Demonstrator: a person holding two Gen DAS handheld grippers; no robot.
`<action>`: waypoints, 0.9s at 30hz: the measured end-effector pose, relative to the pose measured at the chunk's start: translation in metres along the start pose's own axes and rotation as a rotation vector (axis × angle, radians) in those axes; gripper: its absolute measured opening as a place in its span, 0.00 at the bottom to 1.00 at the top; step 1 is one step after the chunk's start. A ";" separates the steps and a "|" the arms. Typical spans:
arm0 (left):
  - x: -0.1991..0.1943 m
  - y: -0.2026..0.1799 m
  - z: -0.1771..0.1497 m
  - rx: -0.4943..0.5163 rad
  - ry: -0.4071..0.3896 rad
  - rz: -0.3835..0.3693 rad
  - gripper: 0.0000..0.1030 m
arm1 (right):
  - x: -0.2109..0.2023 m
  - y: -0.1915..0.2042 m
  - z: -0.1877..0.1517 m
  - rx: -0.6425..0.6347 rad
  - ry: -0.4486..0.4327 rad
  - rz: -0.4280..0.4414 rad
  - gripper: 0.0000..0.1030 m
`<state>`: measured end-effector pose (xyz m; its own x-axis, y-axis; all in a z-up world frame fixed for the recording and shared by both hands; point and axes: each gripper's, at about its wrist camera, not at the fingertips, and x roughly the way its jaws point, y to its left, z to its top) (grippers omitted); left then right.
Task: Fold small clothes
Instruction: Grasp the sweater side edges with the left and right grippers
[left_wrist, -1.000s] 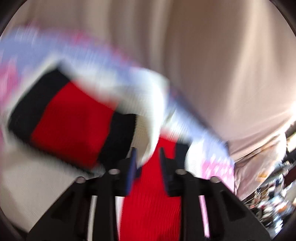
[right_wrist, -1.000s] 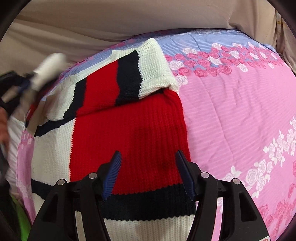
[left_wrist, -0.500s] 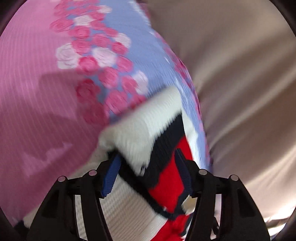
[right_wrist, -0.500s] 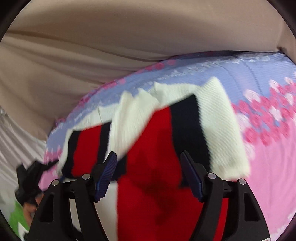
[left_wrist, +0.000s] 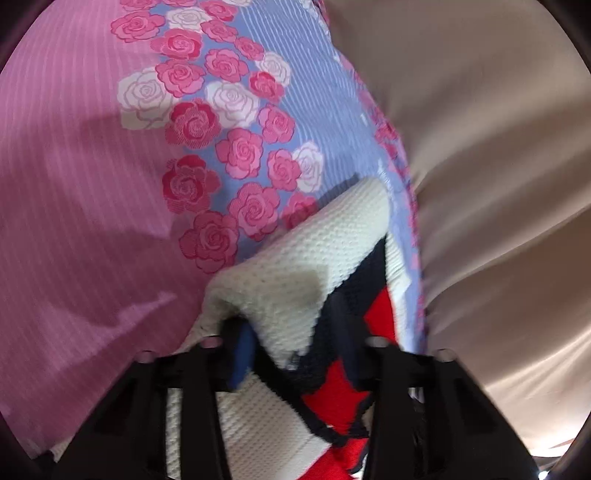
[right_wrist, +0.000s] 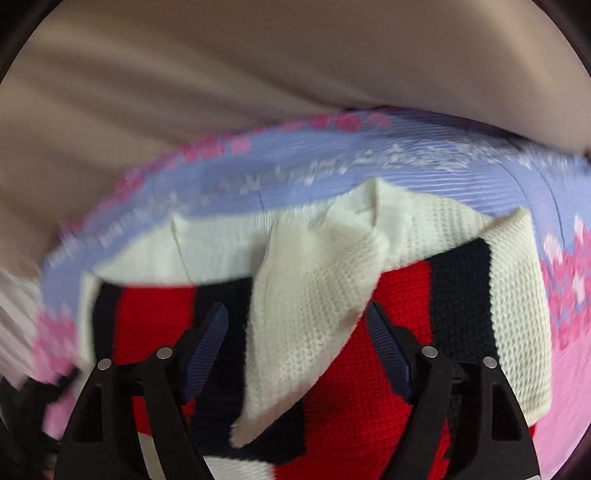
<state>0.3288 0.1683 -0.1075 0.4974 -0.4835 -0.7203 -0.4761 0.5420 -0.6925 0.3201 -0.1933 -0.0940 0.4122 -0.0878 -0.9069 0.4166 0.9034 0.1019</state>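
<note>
Left gripper (left_wrist: 295, 354) open astride knitted sweater (left_wrist: 314, 266), on floral bedsheet (left_wrist: 74, 184)

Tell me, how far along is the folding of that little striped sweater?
Partway. Both sleeves of the sweater already lie folded across its red front on the flowered bedsheet. The left gripper and right gripper sit open over the knit, gripping nothing. The body itself is not yet folded, which likely comes next.

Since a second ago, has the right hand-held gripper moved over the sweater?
Yes. The right hand-held gripper has moved up the sweater toward the beige fabric beyond the bedsheet.
</note>
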 end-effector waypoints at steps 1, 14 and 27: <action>0.005 -0.002 0.001 0.010 0.019 0.008 0.10 | 0.011 0.001 0.000 -0.025 0.025 -0.027 0.51; 0.010 -0.007 -0.025 0.189 -0.035 0.107 0.08 | -0.006 -0.152 -0.061 0.422 -0.011 0.382 0.14; -0.004 -0.013 -0.027 0.172 -0.092 0.080 0.08 | -0.032 -0.163 -0.046 0.416 -0.054 0.353 0.07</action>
<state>0.3132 0.1448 -0.0968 0.5309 -0.3737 -0.7606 -0.3899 0.6892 -0.6107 0.2017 -0.3184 -0.1009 0.6211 0.1598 -0.7673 0.5260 0.6408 0.5592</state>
